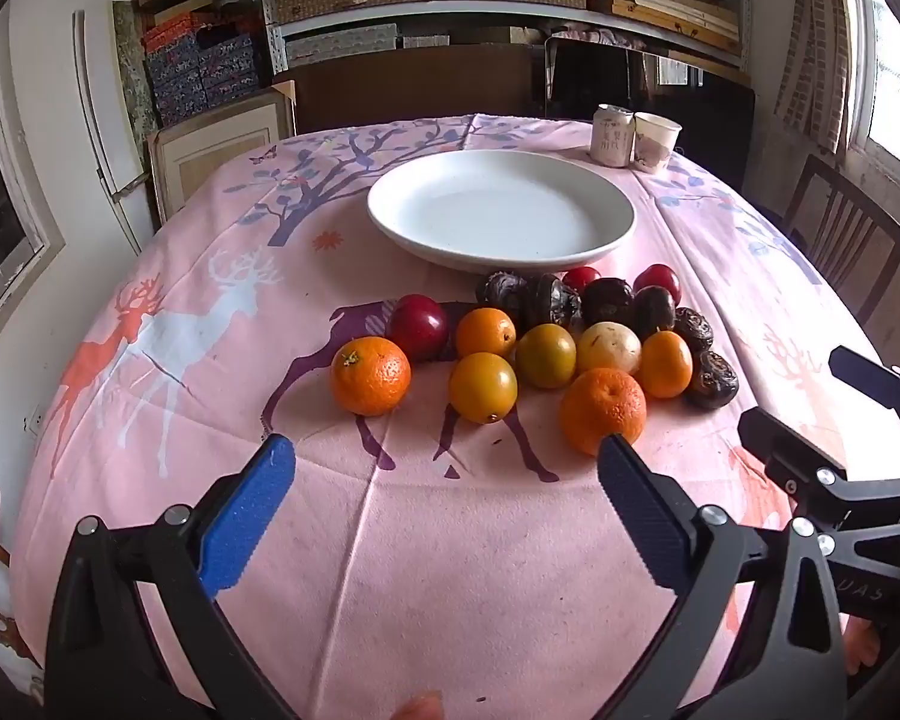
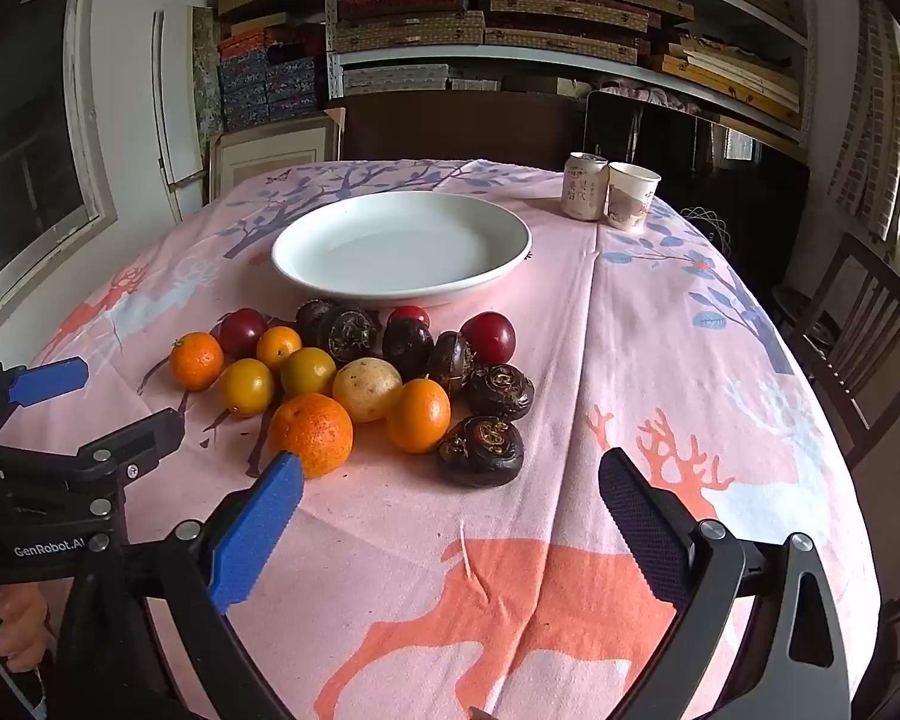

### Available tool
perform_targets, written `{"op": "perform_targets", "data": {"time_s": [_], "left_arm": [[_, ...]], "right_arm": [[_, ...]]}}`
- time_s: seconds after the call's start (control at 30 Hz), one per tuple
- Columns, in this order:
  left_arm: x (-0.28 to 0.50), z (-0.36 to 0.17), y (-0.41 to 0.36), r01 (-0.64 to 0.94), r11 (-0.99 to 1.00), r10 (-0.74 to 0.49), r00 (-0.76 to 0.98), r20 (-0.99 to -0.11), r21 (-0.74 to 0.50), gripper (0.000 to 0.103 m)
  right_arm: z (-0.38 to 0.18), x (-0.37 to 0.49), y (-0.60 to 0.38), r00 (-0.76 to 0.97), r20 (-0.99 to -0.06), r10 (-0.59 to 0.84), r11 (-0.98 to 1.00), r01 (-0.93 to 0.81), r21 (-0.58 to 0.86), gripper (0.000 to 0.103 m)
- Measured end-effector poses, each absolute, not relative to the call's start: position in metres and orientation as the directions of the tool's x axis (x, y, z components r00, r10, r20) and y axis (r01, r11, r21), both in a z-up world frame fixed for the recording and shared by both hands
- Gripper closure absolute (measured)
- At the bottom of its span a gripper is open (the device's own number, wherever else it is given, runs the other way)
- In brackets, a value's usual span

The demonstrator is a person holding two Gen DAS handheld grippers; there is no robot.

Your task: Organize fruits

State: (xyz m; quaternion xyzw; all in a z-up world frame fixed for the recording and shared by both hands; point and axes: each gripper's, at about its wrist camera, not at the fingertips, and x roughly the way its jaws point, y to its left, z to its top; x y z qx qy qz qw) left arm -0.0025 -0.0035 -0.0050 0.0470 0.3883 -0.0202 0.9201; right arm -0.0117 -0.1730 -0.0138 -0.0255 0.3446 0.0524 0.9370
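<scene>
- Left gripper: jaws spread wide, holding nothing, poised above the pink tablecloth.
- Right gripper: jaws likewise spread, holding nothing.
- Fruit pile: at 12 o'clock beyond the left gripper; oranges, red plums and dark wrinkled fruits, possibly passion fruit, clustered touching.
- White plate: at 12 o'clock behind the pile, nothing on it.
- Can and paper cup: at 1 o'clock, side by side.

My left gripper and right gripper are black angular frames with silver screws, each carrying one blue ribbed pad and one dark textured pad, white "GenRobot.AI" lettering on the left one's side.
</scene>
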Motion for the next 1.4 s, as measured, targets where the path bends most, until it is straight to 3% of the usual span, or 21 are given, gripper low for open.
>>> {"op": "perform_targets", "data": {"time_s": [1.4], "left_arm": [[0.004,-0.019,0.008,0.08,0.994,-0.001,0.679,-0.734,0.072,0.004]], "right_arm": [[-0.017,-0.012,-0.169,0.751,-0.653,0.095,0.992,-0.126,-0.001,0.004]]}}
